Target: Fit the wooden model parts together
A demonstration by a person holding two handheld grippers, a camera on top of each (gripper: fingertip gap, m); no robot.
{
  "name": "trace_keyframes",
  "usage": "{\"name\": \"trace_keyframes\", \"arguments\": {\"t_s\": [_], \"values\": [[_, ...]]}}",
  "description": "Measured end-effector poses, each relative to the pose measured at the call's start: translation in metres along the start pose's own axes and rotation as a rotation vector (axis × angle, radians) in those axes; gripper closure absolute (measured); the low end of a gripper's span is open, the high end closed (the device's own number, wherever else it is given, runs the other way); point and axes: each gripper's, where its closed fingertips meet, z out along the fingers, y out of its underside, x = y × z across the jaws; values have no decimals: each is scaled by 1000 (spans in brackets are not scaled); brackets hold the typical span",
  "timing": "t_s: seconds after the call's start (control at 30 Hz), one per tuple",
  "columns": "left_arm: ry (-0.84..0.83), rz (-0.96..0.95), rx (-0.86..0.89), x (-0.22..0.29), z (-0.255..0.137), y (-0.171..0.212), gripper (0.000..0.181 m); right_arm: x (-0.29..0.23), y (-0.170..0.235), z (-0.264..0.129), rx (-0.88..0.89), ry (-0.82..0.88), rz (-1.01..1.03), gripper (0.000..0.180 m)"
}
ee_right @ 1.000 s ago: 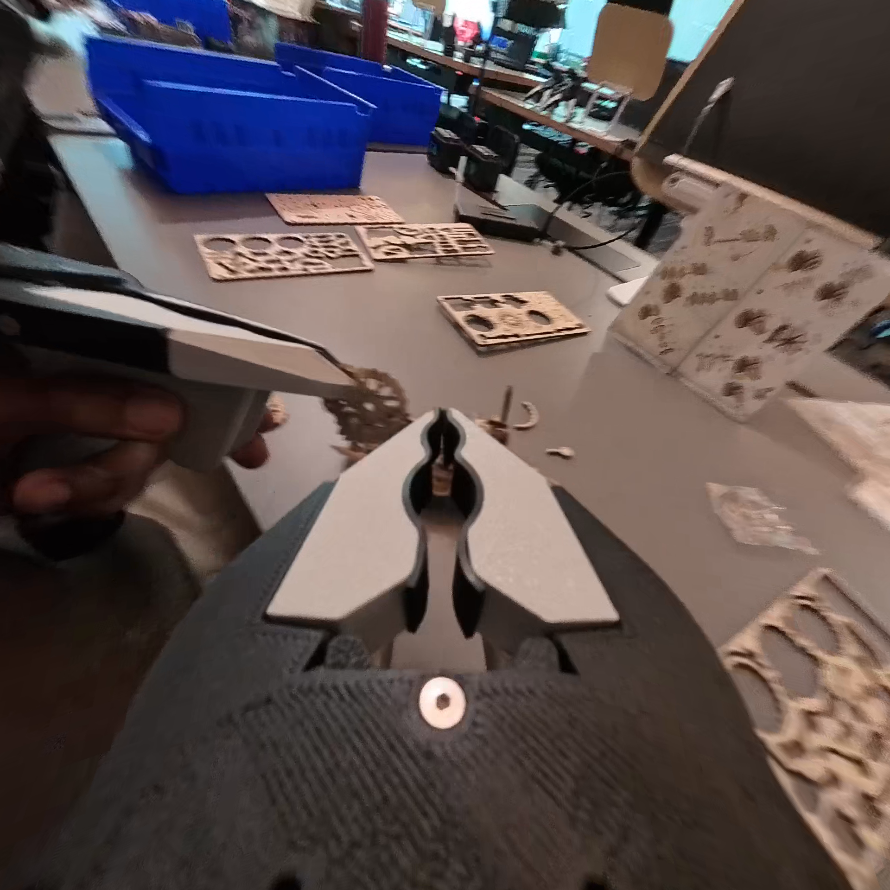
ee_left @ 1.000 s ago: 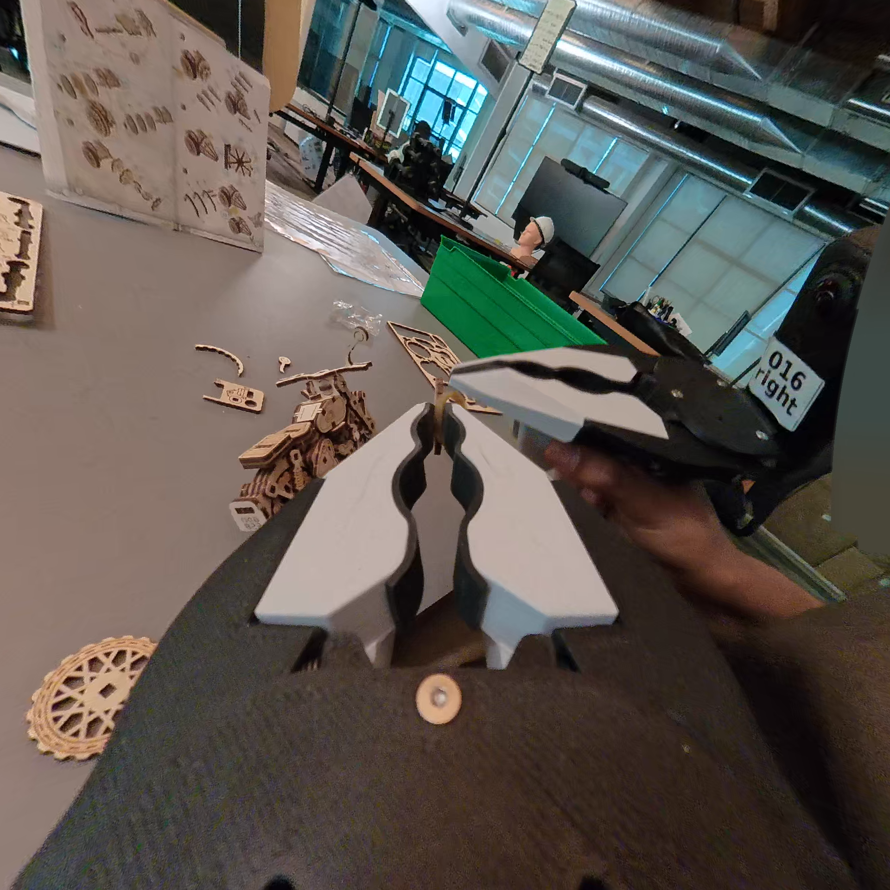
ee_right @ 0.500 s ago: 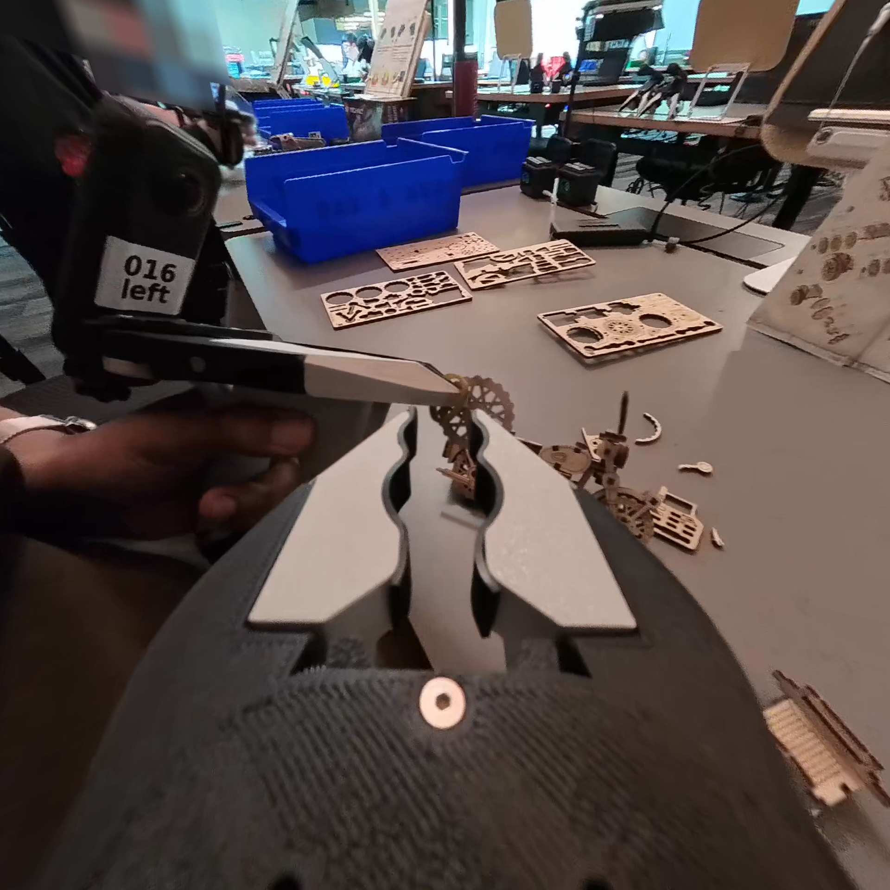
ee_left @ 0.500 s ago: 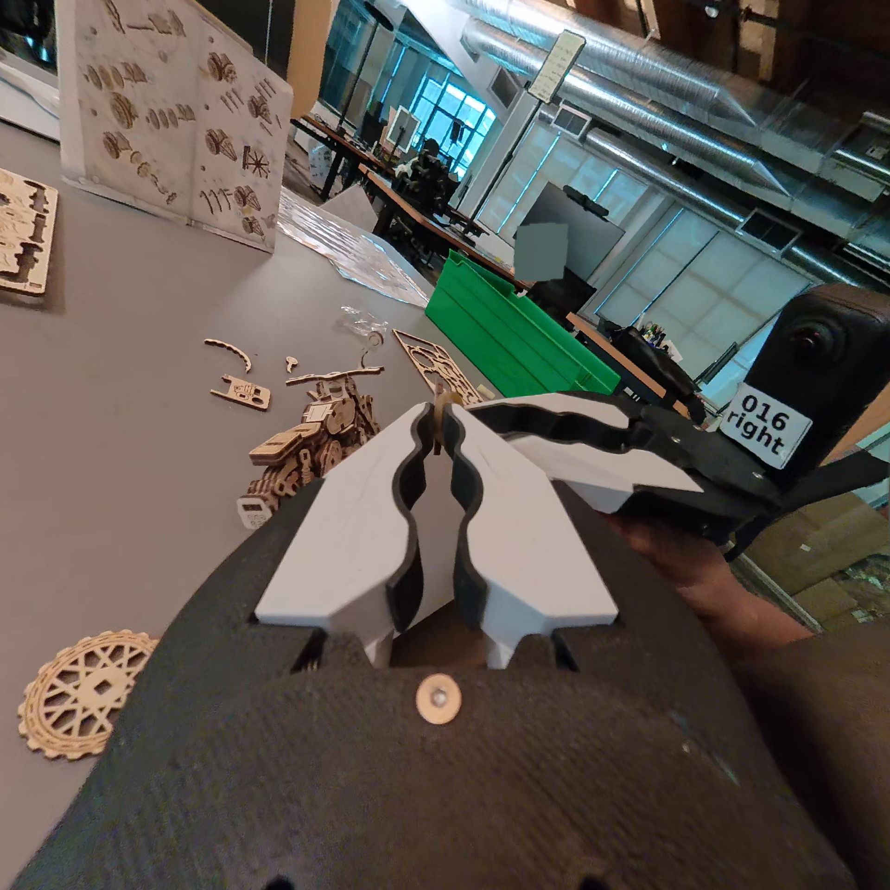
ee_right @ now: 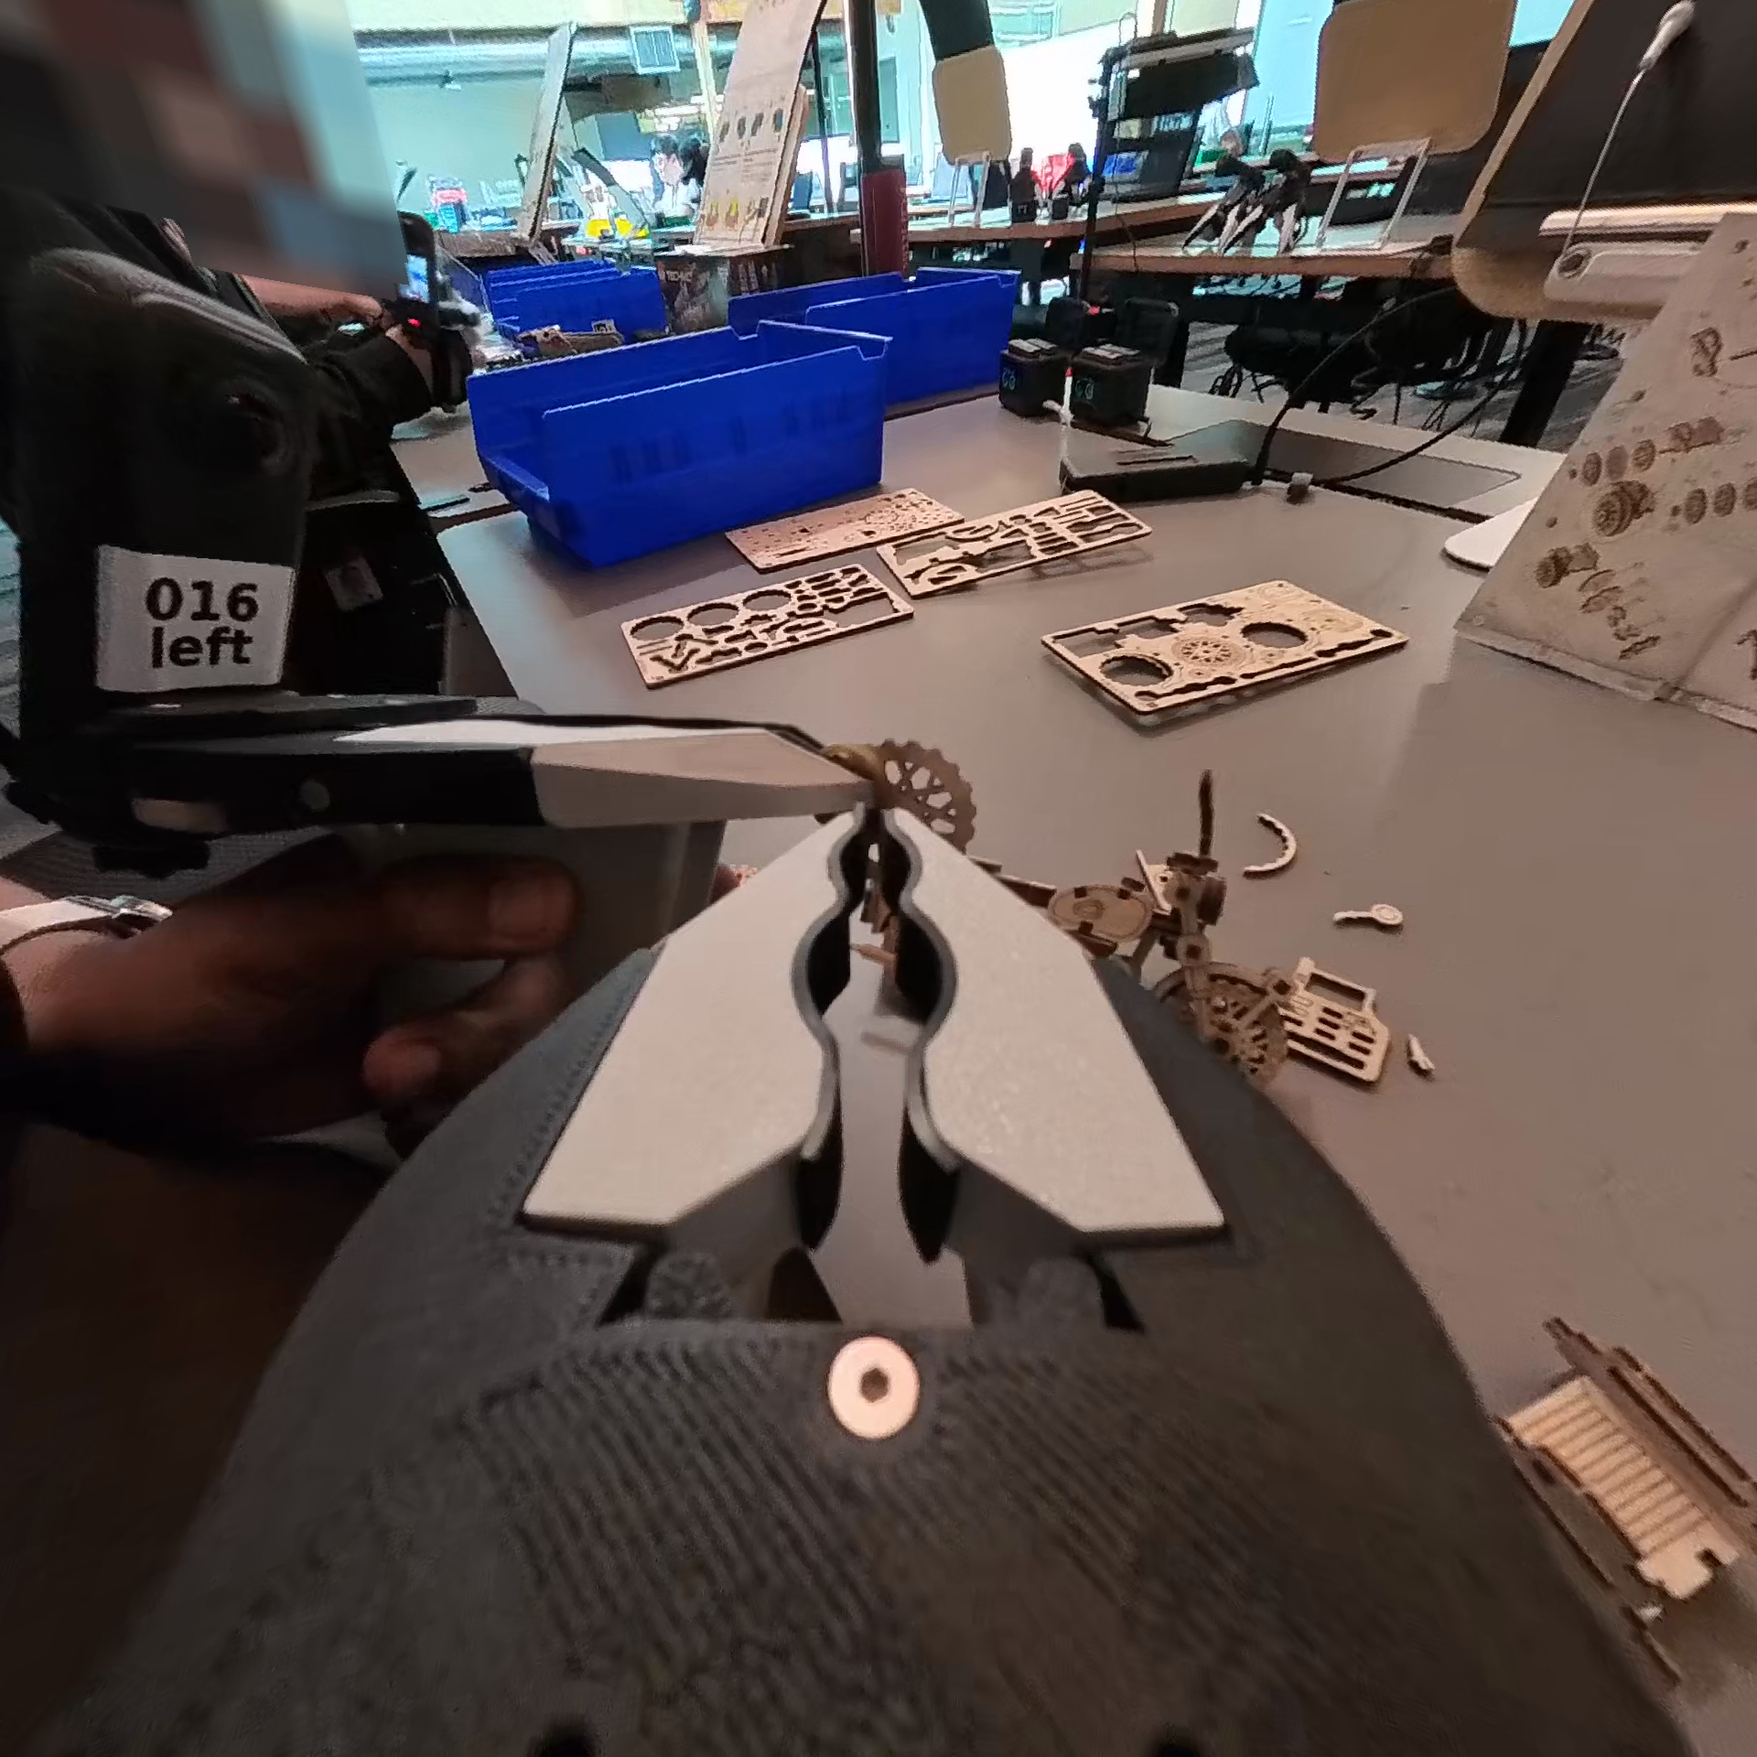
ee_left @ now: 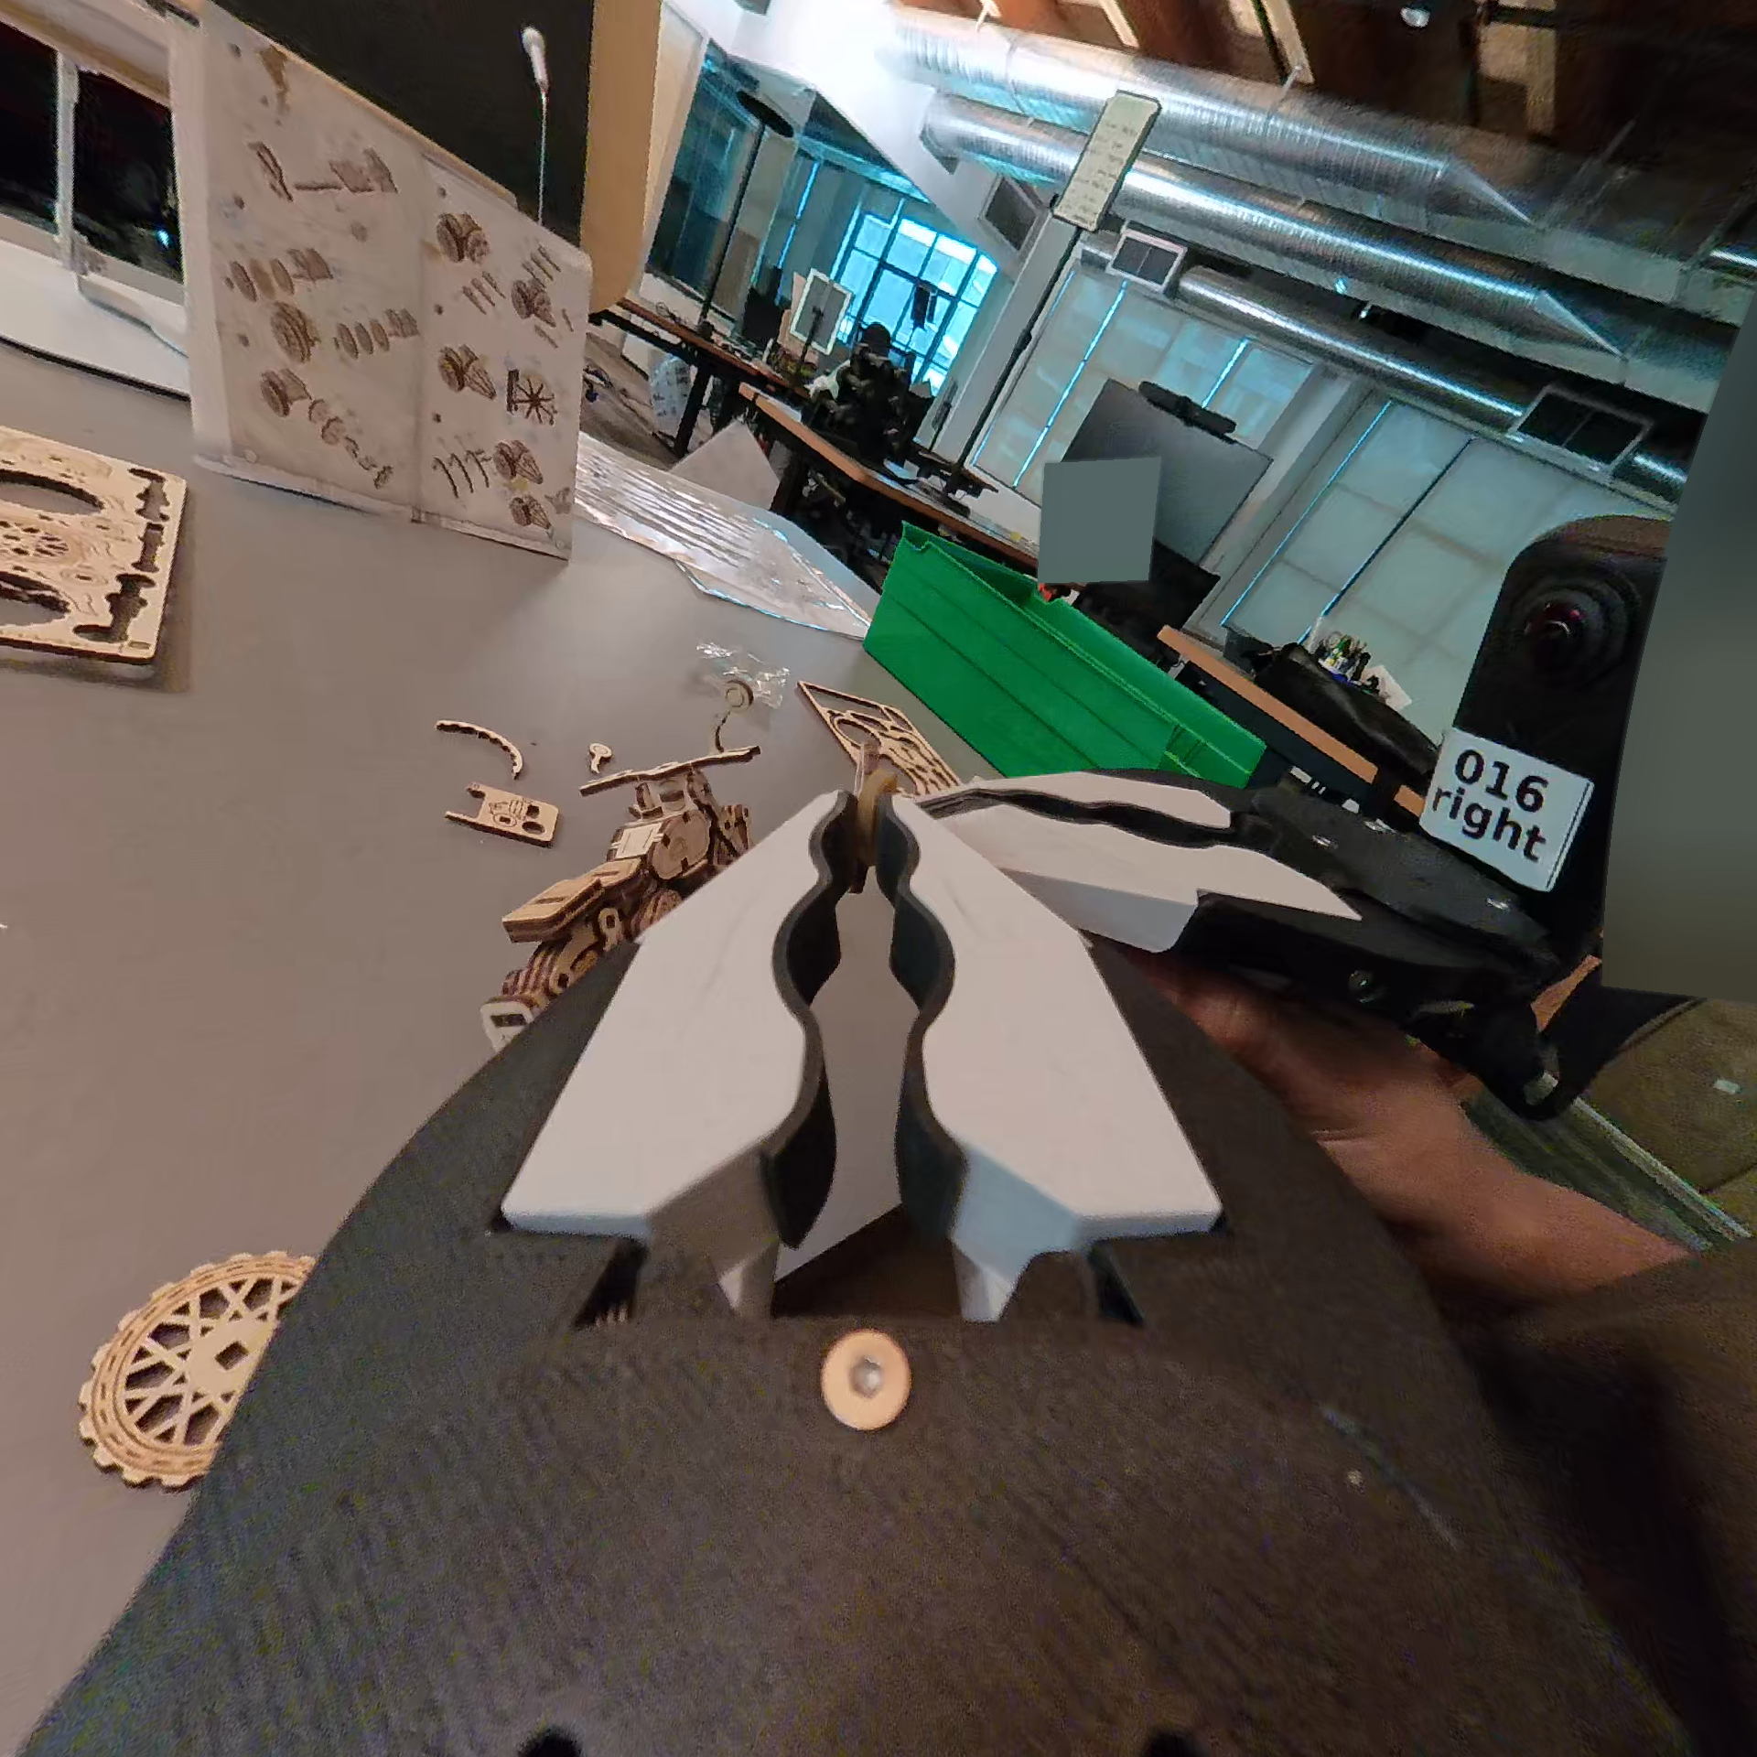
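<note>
Noted on grey counter [ee_left: 285, 951]: half-built wooden motorcycle [ee_left: 627, 875], loose spoked wheel [ee_left: 181, 1379], cut-out wooden sheets [ee_right: 1226, 646], blue bins [ee_right: 694, 447], green bin [ee_left: 1036, 666]. Left tool [ee_left: 860, 818] clamped on small wooden piece [ee_left: 867, 808]; right tool [ee_right: 879, 837] clamped on gear piece [ee_right: 927, 789]. Tool tips meeting above counter, crossing at an angle

both tongs, left tongs [ee_left: 860, 825] and right tongs [ee_right: 879, 825], pinched nearly closed, tips meeting at right angles.
</note>
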Motion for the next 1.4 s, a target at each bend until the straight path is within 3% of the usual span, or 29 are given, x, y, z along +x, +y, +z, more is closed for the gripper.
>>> {"name": "trace_keyframes", "arguments": {"t_s": [0.17, 1.03, 1.2, 1.4], "values": [[8, 22, -15, 2, 1, 2, 177, 2, 1, -2, -22, -18, 7, 179], [52, 108, -190, 11, 6, 26, 176, 30, 1, -16, -154, 181, -349, 180], [73, 15, -200, 8, 5, 26, 176, 25, -2, -15, -152, 198, -449, 180], [111, -62, -203, 10, 5, 26, 175, 30, 4, -15, -168, 188, -417, 180]]}}
